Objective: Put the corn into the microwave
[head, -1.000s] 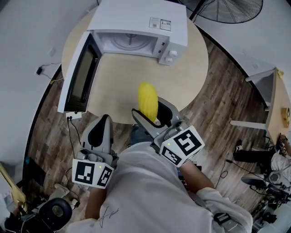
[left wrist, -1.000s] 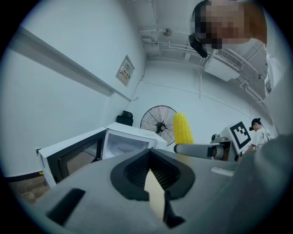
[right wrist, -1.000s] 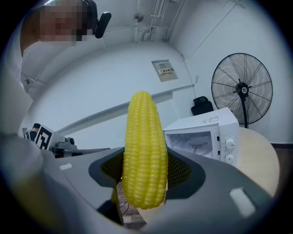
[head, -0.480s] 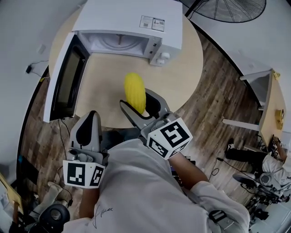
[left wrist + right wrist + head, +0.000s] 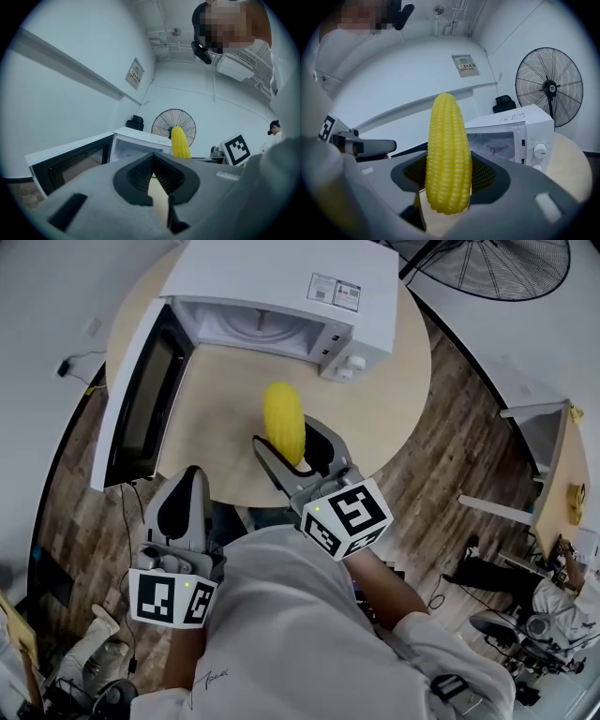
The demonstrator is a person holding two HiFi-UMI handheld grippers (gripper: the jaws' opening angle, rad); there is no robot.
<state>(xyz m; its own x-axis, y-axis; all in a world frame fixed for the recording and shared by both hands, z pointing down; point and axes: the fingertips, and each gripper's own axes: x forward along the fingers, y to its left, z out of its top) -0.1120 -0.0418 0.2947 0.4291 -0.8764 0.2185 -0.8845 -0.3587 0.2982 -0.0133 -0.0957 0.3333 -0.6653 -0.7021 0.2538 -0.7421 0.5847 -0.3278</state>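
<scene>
Right gripper (image 5: 446, 190) is clamping the corn cob (image 5: 446, 150) upright by its lower half; it is likely handling light, stiff, grippy. Microwave (image 5: 281, 277) is standing open at 12 o'clock.

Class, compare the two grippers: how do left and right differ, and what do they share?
The right gripper clamps the corn upright; the left gripper is shut on nothing. The right reaches over the table; the left is at its edge. Both face the open microwave.

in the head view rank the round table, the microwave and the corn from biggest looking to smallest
1. round table
2. microwave, counting its open door
3. corn, plainly the smallest, no close call
</scene>
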